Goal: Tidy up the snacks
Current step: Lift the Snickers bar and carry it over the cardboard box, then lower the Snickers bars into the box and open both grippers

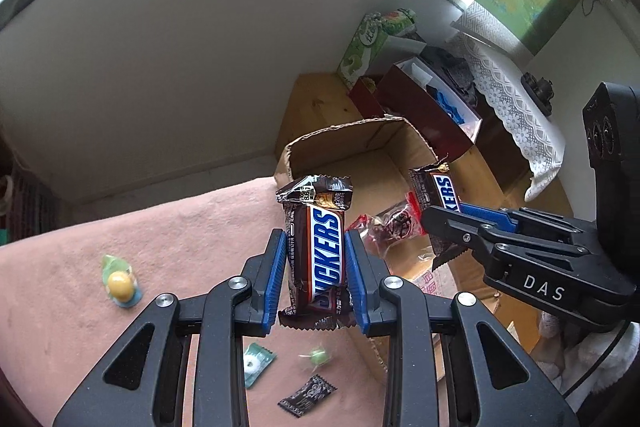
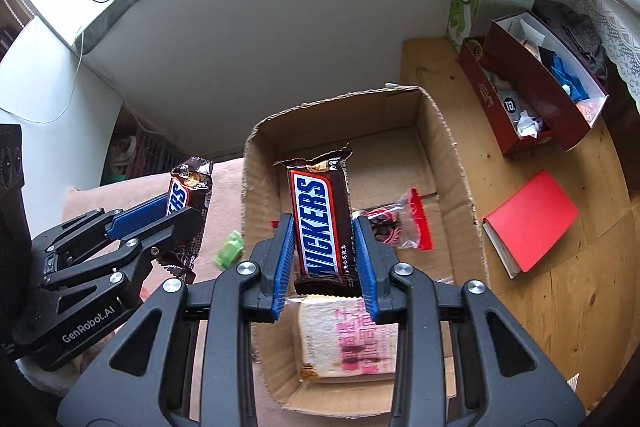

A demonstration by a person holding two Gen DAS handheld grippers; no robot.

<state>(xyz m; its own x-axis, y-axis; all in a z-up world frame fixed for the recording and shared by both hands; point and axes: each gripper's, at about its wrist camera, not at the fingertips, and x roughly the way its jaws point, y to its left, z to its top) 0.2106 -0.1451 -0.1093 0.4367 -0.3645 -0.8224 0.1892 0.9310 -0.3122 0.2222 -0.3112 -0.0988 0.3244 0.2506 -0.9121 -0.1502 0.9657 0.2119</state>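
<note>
My left gripper is shut on a brown Snickers bar, held above the pink cloth just left of the open cardboard box. My right gripper is shut on a second Snickers bar, hanging over the inside of the cardboard box. In the box lie a red-edged clear packet and a pale packet with pink print. Each view shows the other gripper: the right gripper with its bar, the left gripper with its bar.
Loose sweets lie on the pink cloth: a yellow-and-green one, a teal wrapper, a green sweet, a dark wrapper. On the wooden table stand a red box, dark red open boxes and a green carton.
</note>
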